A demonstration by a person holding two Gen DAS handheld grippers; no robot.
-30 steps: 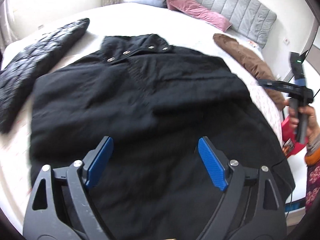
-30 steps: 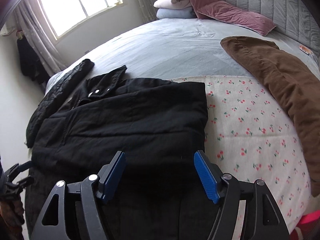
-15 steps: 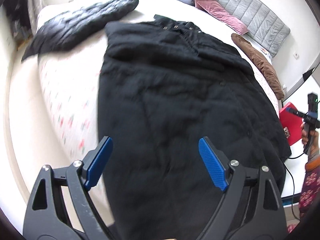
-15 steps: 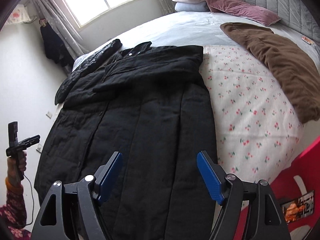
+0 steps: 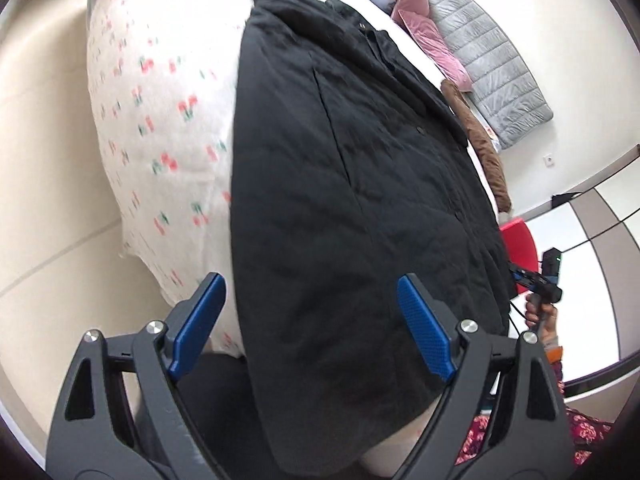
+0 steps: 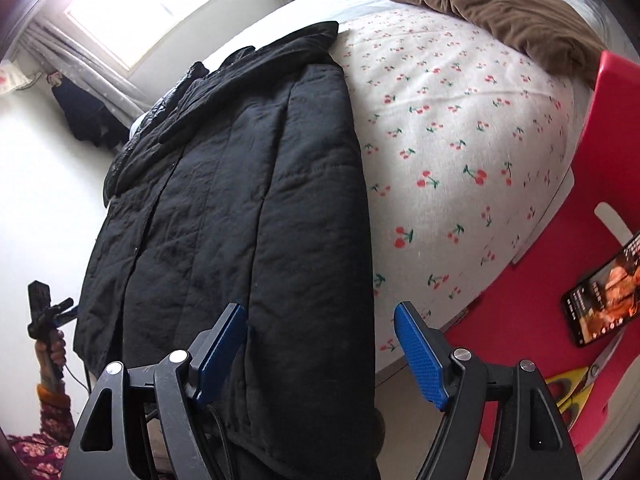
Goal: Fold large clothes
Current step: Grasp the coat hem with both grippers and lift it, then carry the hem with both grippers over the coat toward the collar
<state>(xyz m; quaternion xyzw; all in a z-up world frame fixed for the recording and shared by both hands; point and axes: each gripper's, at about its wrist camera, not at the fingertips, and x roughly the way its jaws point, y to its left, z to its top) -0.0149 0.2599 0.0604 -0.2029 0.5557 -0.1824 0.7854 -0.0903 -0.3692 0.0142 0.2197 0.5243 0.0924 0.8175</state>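
Note:
A long black padded coat [image 5: 360, 184] lies flat along the cherry-print bed sheet [image 5: 160, 120], collar toward the headboard and hem hanging over the foot of the bed. My left gripper [image 5: 311, 322] is open above the coat's lower left part, its blue pads clear of the cloth. In the right wrist view the coat [image 6: 240, 200] fills the middle. My right gripper [image 6: 320, 352] is open over the coat's lower right edge, which runs between the fingers untouched. Each gripper also shows in the other's view, held by a hand: the right gripper [image 5: 538, 280] and the left gripper [image 6: 46, 312].
A brown garment [image 6: 500, 16] lies at the sheet's far right. A red stool [image 6: 592, 260] beside the bed carries a phone [image 6: 604, 288] and scissors. A black quilted jacket [image 6: 160, 116] lies beyond the coat. Pink pillows [image 5: 424, 28] rest against the grey headboard. Pale floor [image 5: 48, 200] lies left of the bed.
Both grippers have drawn back from above the coat's chest to the foot of the bed and sunk lower. The coat's hem now lies under them. The jaws have stayed apart.

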